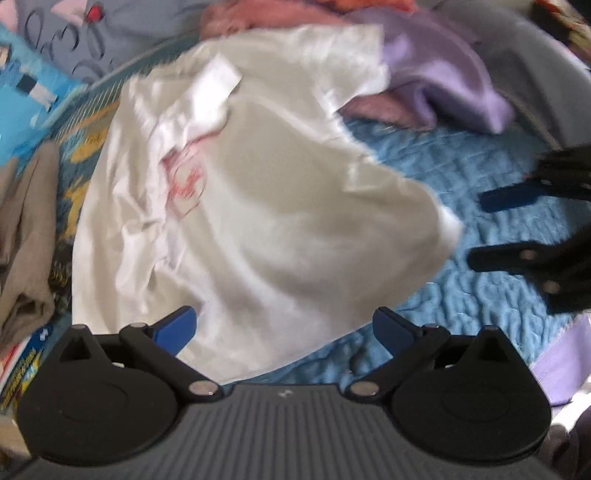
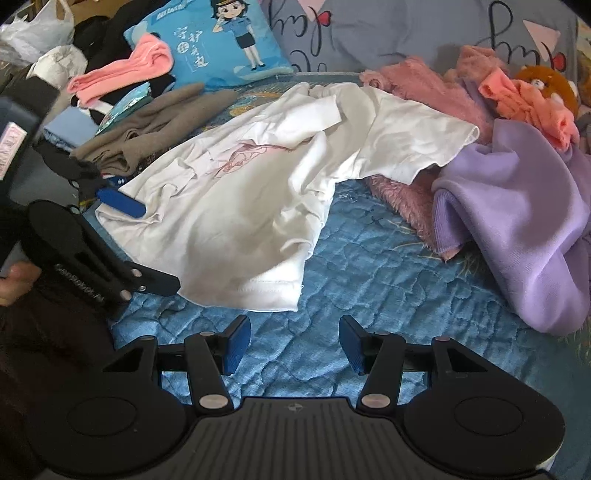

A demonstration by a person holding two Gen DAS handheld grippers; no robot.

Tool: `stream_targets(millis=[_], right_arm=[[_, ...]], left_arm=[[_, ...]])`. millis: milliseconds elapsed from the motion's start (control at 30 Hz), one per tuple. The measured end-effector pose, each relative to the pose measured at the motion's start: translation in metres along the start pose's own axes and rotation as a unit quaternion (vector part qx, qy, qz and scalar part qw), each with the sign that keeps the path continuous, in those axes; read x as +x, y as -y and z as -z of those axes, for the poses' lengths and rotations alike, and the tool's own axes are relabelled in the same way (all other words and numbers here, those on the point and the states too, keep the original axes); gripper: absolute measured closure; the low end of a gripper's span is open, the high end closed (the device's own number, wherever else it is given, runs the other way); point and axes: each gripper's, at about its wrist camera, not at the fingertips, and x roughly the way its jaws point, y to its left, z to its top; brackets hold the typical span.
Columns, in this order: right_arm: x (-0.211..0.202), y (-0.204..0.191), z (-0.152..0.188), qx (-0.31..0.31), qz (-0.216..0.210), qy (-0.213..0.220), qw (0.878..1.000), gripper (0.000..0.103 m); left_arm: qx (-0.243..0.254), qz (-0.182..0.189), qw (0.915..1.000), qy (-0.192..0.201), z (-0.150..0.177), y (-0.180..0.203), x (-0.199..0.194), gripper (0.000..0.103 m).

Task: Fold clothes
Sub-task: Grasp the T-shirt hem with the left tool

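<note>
The white T-shirt (image 2: 258,192) lies crumpled on the blue quilt (image 2: 369,266). The left gripper (image 1: 284,328) and the right gripper (image 2: 293,343) both stand apart, seemingly holding nothing, though the left view is blurred.

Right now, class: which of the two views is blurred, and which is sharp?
Left wrist view: motion-blurred, the white T-shirt smeared, its print unreadable. Right wrist view: sharp, the hem stitching and blue quilt crisp; fisheye bends the edges of both.

blue quilted bedspread (image 2: 369,258), cartoon cushion (image 2: 221,44), plush toy (image 2: 546,85), plastic bag (image 2: 40,29)
</note>
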Motion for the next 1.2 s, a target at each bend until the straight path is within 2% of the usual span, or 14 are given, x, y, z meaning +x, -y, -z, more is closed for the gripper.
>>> stream_targets(millis=[67,167,267,367,467,533,667,733,800,900,967,1033,1100,1200], right_arm=[[0.001,0.001,0.000,0.007,0.002,0.000,1.000,0.051],[0.001,0.000,0.000,0.007,0.001,0.001,1.000,0.051],[0.000,-0.001,0.000,0.006,0.001,0.003,1.000,0.051],[-0.001,-0.001,0.000,0.007,0.003,0.008,1.000,0.051],[-0.003,-0.001,0.000,0.003,0.008,0.015,1.000,0.051],[-0.005,-0.002,0.001,-0.002,0.011,0.021,1.000,0.051],[-0.005,-0.014,0.001,-0.058,0.016,0.027,0.998,0.050],[-0.002,-0.022,0.000,-0.089,0.020,0.024,0.996,0.052],[0.004,-0.031,0.000,-0.128,0.028,0.020,0.991,0.053],[0.006,-0.036,-0.001,-0.152,0.039,0.033,0.987,0.064],[0.005,-0.032,-0.005,-0.137,0.035,0.043,0.989,0.087],[0.003,-0.027,-0.012,-0.110,0.030,0.046,0.992,0.098],[0.001,-0.021,-0.019,-0.083,0.026,0.049,0.995,0.100],[-0.006,-0.011,-0.029,-0.013,-0.008,0.053,0.998,0.100]], left_arm=[[-0.020,0.012,0.9996,0.017,-0.001,-0.009,-0.001,0.000],[-0.039,-0.008,0.9971,0.065,0.000,-0.015,-0.010,0.000],[-0.018,-0.036,0.9963,0.076,0.000,-0.008,-0.012,0.000],[0.001,-0.004,0.9973,0.073,-0.002,-0.001,-0.013,0.000],[-0.014,0.029,0.9950,0.095,-0.002,0.000,-0.020,0.000],[-0.011,0.024,0.9932,0.114,0.000,0.005,-0.024,0.000],[0.046,-0.008,0.9910,0.125,0.002,0.025,-0.027,0.000],[0.086,-0.008,0.9890,0.120,0.004,0.035,-0.025,0.000],[0.100,0.006,0.9872,0.124,0.007,0.039,-0.026,0.000],[0.122,0.026,0.9837,0.130,0.011,0.045,-0.028,0.000],[0.137,0.040,0.9808,0.133,0.014,0.049,-0.030,0.000],[0.150,0.051,0.9777,0.138,0.016,0.054,-0.031,0.000],[0.157,0.041,0.9751,0.152,0.019,0.058,-0.034,0.000],[0.169,0.017,0.9708,0.169,0.022,0.066,-0.036,0.000]])
